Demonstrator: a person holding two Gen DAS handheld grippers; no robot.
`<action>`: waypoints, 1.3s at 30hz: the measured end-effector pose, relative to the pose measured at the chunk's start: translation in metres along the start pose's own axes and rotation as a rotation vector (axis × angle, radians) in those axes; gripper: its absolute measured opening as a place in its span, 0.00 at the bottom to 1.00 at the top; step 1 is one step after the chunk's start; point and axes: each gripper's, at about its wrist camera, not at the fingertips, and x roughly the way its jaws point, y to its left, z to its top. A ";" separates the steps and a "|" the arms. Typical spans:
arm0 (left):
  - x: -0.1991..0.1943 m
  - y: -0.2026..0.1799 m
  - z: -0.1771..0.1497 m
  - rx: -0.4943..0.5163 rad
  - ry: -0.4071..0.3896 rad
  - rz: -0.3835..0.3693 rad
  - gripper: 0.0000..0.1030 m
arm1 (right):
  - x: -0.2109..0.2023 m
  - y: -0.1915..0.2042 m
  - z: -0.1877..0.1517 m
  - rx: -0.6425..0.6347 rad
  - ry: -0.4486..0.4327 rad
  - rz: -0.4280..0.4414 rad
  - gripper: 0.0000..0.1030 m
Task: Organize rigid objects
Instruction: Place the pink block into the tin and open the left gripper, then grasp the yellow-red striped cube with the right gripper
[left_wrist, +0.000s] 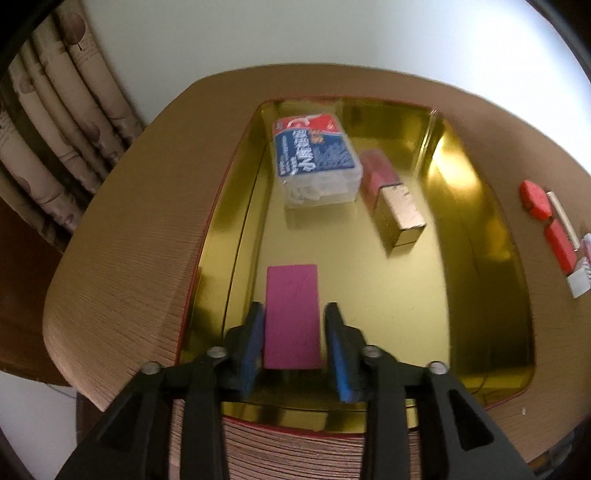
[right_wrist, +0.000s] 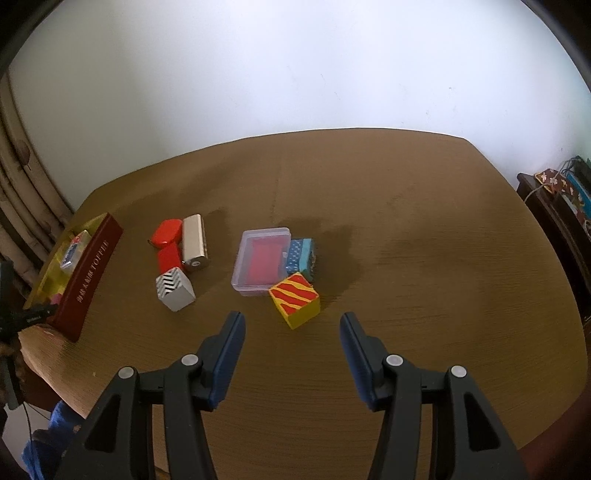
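Straddling a flat magenta block (left_wrist: 291, 317), the left gripper (left_wrist: 293, 343) is being held with its blue-padded jaws slightly parted: a thin gap is being shown on the right side, while on the left the pad is lying right against the block's edge, so no firm pinch is being seen. The gripper is being pointed steeply down into a shiny gold tin tray (left_wrist: 480, 258), where the block is lying flat on the near part of the floor. Farther in, a clear plastic box with a blue-and-red label (left_wrist: 314, 158) and a gold-and-red rectangular case (left_wrist: 395, 199) are being kept.

The right gripper (right_wrist: 291, 339) is being held above the brown, finely grained table (right_wrist: 424, 295), tilted downward, its jaws spread wide with nothing between them. Just ahead of it, a yellow cube with red stripes (right_wrist: 295, 299), a clear lidded case with a red insert (right_wrist: 262, 262), a blue dotted block (right_wrist: 303, 254), a white zigzag-patterned block (right_wrist: 173, 291), a silver rounded bar (right_wrist: 194, 243) and red pieces (right_wrist: 168, 240) are being left scattered on the table.
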 end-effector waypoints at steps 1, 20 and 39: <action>-0.004 0.000 0.000 -0.003 -0.022 -0.019 0.51 | 0.002 -0.002 -0.001 -0.002 0.003 -0.005 0.53; -0.131 0.027 -0.103 -0.102 -0.407 -0.317 0.99 | 0.069 0.000 -0.001 -0.110 -0.046 0.009 0.53; -0.139 0.016 -0.108 -0.109 -0.383 -0.325 0.99 | 0.025 0.025 0.016 -0.130 -0.131 -0.137 0.34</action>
